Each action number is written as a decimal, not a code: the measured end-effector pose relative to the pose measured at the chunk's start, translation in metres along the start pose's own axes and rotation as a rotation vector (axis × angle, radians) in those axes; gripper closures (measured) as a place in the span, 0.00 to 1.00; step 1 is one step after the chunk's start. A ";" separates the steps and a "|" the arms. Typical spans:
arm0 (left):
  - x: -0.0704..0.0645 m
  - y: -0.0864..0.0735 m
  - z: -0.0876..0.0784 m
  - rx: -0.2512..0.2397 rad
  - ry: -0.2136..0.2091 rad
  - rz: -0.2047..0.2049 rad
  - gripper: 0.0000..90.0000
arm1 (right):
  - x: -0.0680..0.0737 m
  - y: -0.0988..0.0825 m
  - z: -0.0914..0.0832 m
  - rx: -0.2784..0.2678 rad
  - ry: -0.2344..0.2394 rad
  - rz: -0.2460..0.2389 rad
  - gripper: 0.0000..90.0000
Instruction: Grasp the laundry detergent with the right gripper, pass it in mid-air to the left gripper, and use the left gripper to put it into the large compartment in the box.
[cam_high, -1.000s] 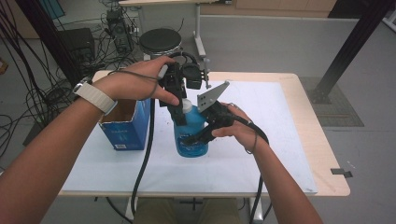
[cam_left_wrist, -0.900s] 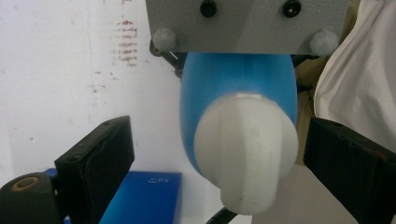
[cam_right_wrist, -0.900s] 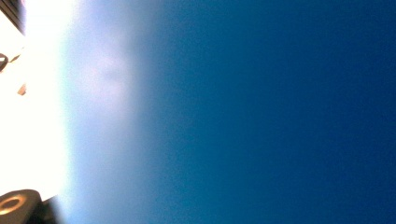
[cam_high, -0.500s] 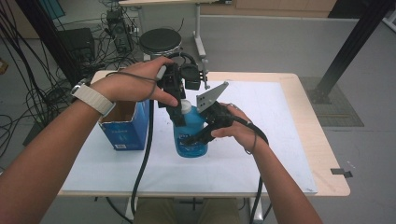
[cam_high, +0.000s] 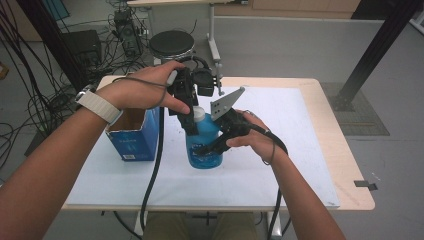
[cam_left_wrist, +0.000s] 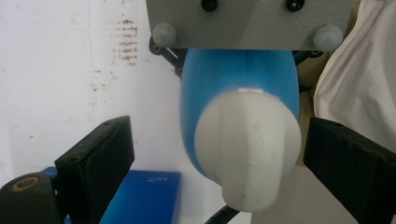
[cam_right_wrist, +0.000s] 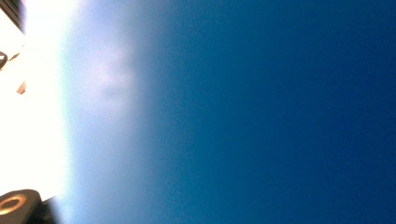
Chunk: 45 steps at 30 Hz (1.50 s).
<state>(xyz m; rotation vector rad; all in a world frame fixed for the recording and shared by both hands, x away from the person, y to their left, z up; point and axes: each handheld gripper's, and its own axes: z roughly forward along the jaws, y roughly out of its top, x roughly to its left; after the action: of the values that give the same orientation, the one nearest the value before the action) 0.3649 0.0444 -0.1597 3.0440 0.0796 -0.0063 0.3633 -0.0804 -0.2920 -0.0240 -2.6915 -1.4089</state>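
blue bottle (cam_high: 204, 145): stands up, white cap (cam_left_wrist: 247, 149) on top | right tool (cam_high: 212, 145): we squeeze its side | left tool (cam_left_wrist: 233, 154): loose around cap, not touching

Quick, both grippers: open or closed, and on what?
Left gripper: open, jaws on either side of the bottle's white cap, not pressing it.
Right gripper: closed on the blue bottle, holding its body.

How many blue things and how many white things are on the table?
Blue: 2, the bottle and the box
White: 2, the cap and the mat
Total: 4
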 end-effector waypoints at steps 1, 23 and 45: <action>0.000 0.000 0.000 0.000 0.001 0.000 0.10 | 0.000 0.000 0.000 0.000 0.001 0.000 0.48; 0.000 0.000 0.001 0.001 -0.001 -0.001 0.10 | 0.000 -0.001 -0.001 -0.004 -0.006 0.003 0.48; 0.000 0.000 0.002 -0.006 -0.003 -0.001 0.10 | -0.001 -0.001 0.000 -0.003 -0.003 0.005 0.48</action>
<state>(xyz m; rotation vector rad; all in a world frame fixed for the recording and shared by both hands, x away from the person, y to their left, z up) 0.3651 0.0446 -0.1615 3.0376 0.0802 -0.0104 0.3642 -0.0812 -0.2932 -0.0330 -2.6898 -1.4120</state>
